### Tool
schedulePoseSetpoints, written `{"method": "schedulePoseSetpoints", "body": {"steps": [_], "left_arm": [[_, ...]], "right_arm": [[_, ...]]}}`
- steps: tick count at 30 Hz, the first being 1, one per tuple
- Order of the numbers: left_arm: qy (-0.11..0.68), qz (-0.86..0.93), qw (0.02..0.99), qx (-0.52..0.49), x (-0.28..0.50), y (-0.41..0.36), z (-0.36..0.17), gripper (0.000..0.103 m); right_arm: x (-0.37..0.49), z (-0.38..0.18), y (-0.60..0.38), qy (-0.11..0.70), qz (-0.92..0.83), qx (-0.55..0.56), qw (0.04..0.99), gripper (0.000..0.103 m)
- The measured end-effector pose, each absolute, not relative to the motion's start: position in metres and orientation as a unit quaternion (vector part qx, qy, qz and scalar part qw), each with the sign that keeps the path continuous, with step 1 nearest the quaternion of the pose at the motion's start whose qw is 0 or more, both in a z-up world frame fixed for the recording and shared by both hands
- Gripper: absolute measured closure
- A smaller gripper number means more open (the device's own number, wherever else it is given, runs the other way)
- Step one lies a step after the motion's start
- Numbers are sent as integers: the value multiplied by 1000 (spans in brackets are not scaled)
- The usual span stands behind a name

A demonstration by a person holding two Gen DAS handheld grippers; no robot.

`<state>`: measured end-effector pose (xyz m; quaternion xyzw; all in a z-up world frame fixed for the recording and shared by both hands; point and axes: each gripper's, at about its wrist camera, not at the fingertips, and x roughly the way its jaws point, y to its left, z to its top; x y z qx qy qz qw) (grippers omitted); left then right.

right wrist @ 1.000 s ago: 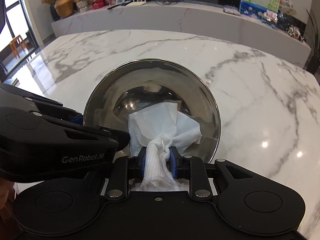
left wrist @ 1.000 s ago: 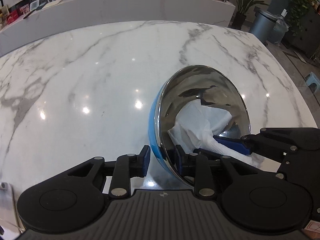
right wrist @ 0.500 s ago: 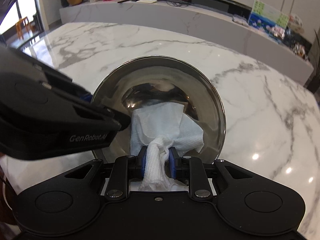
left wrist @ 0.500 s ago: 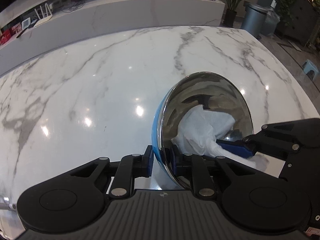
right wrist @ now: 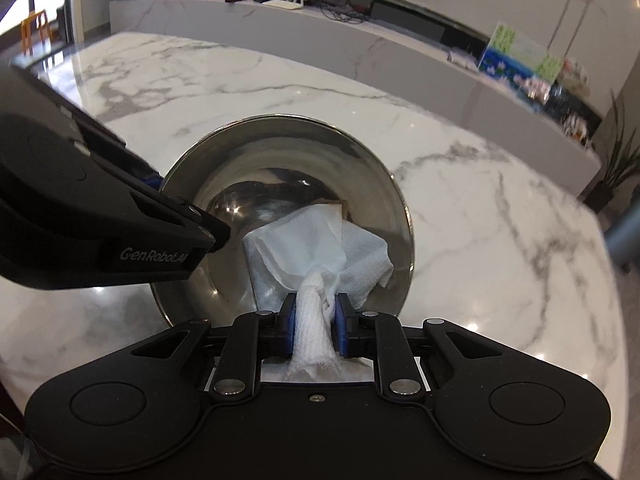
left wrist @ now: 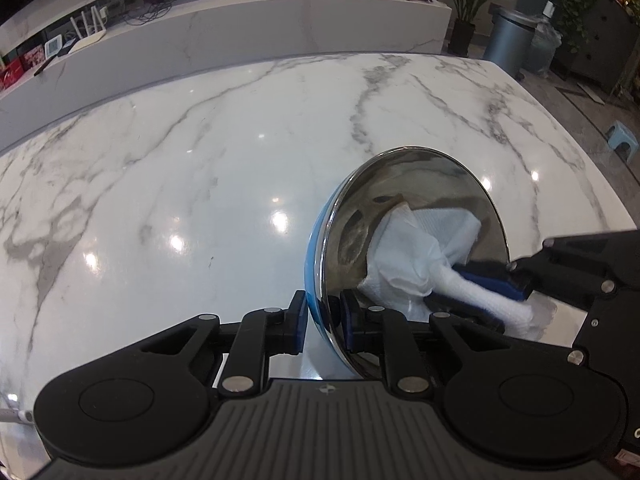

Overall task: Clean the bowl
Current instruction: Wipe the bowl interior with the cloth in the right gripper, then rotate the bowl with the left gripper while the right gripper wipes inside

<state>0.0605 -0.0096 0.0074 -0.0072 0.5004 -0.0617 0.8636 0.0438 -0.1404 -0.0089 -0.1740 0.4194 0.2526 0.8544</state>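
Round stainless-steel bowl with a blue outer shell point(left wrist: 404, 240): tipped on its side above a white marble tabletop with grey veining point(left wrist: 200, 160), mirror interior turned toward the right-hand tool; whether its underside touches the marble cannot be told. Left gripper, black with blue pads point(left wrist: 323, 322): jaws pinching the bowl's near rim, one pad on the blue outside, the other on the polished inside. Right gripper, black with blue pads point(right wrist: 313, 330): jaws pressed onto the twisted neck of a crumpled white paper towel point(right wrist: 316, 256). The towel's loose, fanned end lies against the lower inner wall of the bowl, right of centre in the right wrist view. A faint hazy patch shows on the interior left of the towel in the left wrist view. Background: long marble-fronted counter point(right wrist: 320, 36) carrying a white router, boxes and cables; potted plants and a grey bin point(left wrist: 508, 40) beyond the table's far corner.
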Motion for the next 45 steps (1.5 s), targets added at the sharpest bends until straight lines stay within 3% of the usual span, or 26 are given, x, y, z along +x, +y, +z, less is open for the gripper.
{"method": "schedulePoseSetpoints", "body": {"steps": [7,13,16,21,33,36,40,45], "left_arm": [[517,-62,852,-56,62,-3,0,75],[519,-66,850,-61,63,0,-1,75],[520,-68,849,-63,63,1,-1,85],[521,-72,848,-65,64,3,0,86],[521,-75,849,-48,63,0,0,86],[520,-73,849,-48,66,-1,-1,85],[521,-68,850,-47,64,-3,-2,75],[527,-75,845,-48,63,-4,-5,74]], "right_arm": [[52,-10,-149,446,258,-109,850,87],[59,-15,-156,478,262,-44,837,87],[57,-15,-154,476,262,-49,838,87],[54,-16,-150,473,261,-62,839,87],[32,-18,-128,388,232,-248,857,88],[35,-18,-132,396,236,-232,857,87],[41,-18,-139,416,242,-193,855,87],[49,-15,-147,439,252,-139,851,87]]}}
